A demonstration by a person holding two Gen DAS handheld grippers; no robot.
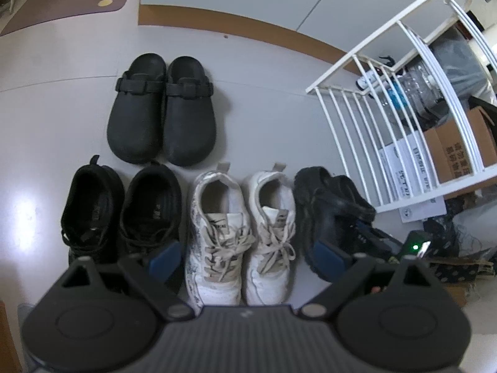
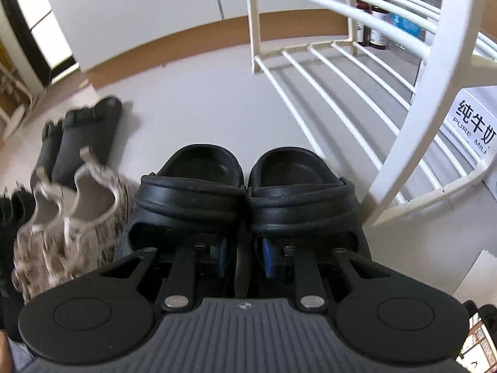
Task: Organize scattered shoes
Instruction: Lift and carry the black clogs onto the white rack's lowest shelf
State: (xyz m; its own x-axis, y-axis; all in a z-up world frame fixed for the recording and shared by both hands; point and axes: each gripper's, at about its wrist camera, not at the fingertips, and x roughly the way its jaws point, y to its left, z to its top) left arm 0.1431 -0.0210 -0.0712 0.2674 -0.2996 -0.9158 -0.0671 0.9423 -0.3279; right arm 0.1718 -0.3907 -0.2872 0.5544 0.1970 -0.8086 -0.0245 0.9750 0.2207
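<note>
The right tool (image 2: 243, 253) is almost closed, and its blue fingers (image 2: 267, 256) reach inside the pair of black clog sandals (image 2: 245, 195), one finger in each, pinching the two inner walls of the pair together between them. In the right wrist view this pair sits just beside the white wire shoe rack (image 2: 400, 118), its heels pointing away from the camera. The left tool (image 1: 248, 256) is wide open and holds nothing; it hovers above the white lace-up sneakers (image 1: 242, 233), with its fingers well apart on either side of them. On the grey floor (image 1: 264, 93) the white sneakers lie between the black lace-up shoes (image 1: 121, 214) and the clog sandals next to the rack. The black closed-toe clogs (image 1: 161, 108) stand beyond this row, further from the camera.
</note>
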